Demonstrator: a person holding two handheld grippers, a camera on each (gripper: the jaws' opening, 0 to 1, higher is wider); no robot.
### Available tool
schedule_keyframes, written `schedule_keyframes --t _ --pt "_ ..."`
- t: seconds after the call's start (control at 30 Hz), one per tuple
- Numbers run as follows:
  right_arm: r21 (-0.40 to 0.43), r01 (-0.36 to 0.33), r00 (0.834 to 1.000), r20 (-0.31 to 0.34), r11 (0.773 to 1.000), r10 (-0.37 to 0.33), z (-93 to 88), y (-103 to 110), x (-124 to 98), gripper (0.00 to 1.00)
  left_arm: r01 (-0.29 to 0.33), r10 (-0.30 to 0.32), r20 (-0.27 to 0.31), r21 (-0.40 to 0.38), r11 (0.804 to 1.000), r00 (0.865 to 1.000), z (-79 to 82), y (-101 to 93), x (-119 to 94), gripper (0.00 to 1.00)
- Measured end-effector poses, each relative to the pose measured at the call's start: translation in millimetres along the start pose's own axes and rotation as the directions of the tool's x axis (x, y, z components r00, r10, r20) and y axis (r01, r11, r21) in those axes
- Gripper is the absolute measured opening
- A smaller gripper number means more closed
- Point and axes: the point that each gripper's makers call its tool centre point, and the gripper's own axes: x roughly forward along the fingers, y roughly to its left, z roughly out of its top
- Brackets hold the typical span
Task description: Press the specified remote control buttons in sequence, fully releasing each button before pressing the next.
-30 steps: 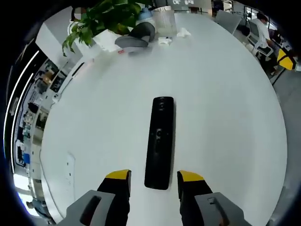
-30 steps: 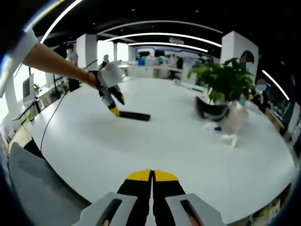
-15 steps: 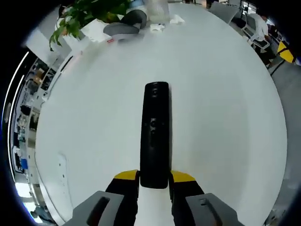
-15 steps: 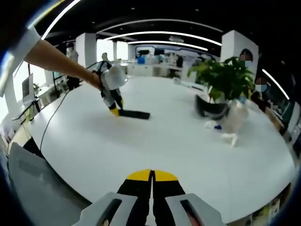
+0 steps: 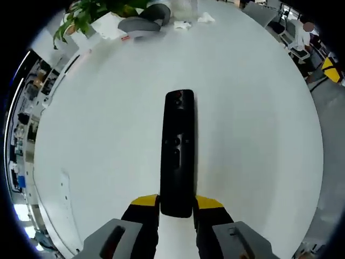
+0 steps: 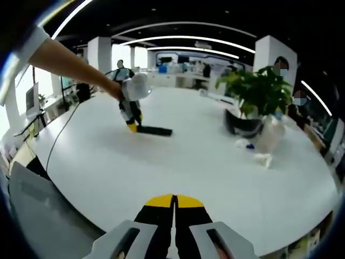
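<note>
A long black remote control [image 5: 178,151] lies on the white round table [image 5: 259,135], its buttons facing up. My left gripper [image 5: 177,204] is shut on the remote's near end, with one yellow-tipped jaw pressed against each long side. In the right gripper view the same remote [image 6: 156,130] lies flat far across the table, and the left gripper [image 6: 132,127] holds its left end, with a person's arm [image 6: 70,59] behind it. My right gripper [image 6: 174,200] hovers over the table's near edge, shut with nothing between its jaws.
A potted green plant [image 6: 259,91] stands at the table's right with a dark bowl-like pot [image 6: 242,125] and crumpled white items [image 6: 263,159] beside it. The plant [image 5: 91,13] appears again at the far edge in the left gripper view. A thin cable [image 6: 59,135] crosses the table's left side.
The left gripper moved forward and its jaws closed on the remote's near end, which they hold now. The right gripper has stayed shut in place.
</note>
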Motion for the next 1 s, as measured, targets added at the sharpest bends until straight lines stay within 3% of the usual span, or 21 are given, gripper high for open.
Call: schedule_keyframes --t 0.47,0.67,0.9,1.0 --pt "-0.003 0.005 1.000 0.004 1.000 -0.005 0.6 -2.2 -0.4 0.00 -0.018 0.016 -0.034 -0.041 0.999 0.999 -0.1 -6.2 -1.1 0.23" --pt "0.016 0.007 1.000 0.026 1.000 -0.007 3.3 -4.9 -2.9 0.00 -0.052 0.049 -0.057 -0.056 0.997 0.997 0.7 -8.3 -2.4 0.22" --pt "0.009 0.004 0.999 0.034 1.000 -0.004 4.5 -3.9 -4.0 0.00 -0.087 0.093 -0.111 0.058 0.995 0.989 -0.1 -16.4 -4.1 0.21" --pt "0.014 0.000 0.999 0.038 1.000 -0.001 5.0 -3.5 -4.6 0.00 -0.078 0.083 -0.118 0.049 0.996 0.990 -0.9 -20.7 -4.0 0.21"
